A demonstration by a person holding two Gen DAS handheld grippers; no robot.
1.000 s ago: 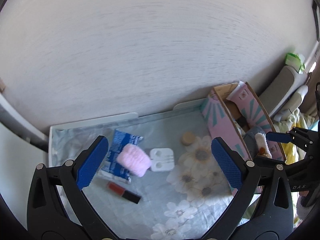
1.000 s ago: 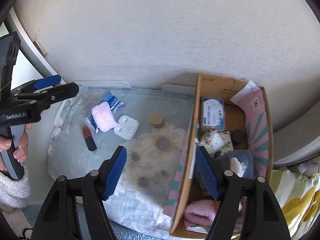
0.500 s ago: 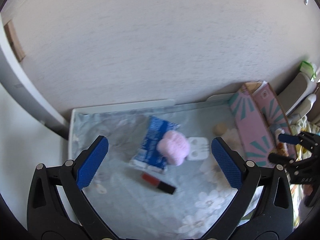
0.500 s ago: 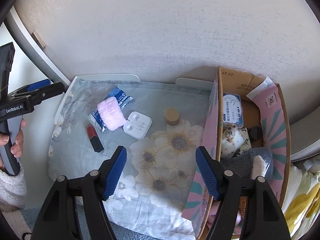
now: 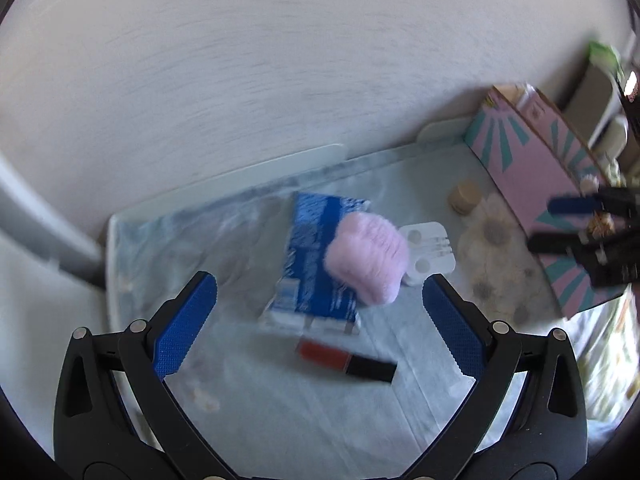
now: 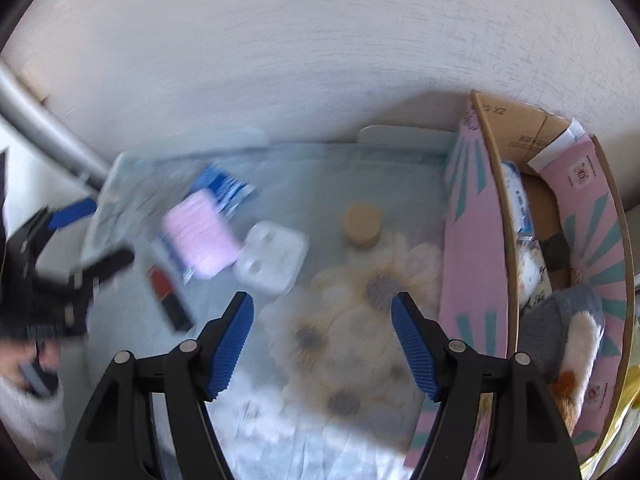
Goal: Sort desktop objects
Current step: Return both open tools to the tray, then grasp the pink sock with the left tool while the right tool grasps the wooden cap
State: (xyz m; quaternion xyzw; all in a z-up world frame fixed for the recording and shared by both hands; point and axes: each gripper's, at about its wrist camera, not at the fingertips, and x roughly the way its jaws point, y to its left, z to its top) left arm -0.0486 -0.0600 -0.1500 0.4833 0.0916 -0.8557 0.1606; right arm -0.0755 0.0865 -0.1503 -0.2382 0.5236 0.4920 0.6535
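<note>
Desktop items, counted
One pink puff (image 5: 366, 258), blue packet (image 5: 314, 264), lipstick (image 5: 346, 360), white case (image 5: 430, 252), cork (image 6: 362, 224), box (image 6: 476, 264); left gripper (image 5: 320, 320) and right gripper (image 6: 322, 346) are held apart, empty.

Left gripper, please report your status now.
Left gripper open, empty, above pink puff on blue packet. Right gripper open. Nothing between fingers.

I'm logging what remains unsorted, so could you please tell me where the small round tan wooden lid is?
In both views the small round tan wooden lid stands on the floral cloth, between the white earphone case and the pink cardboard box.
</note>
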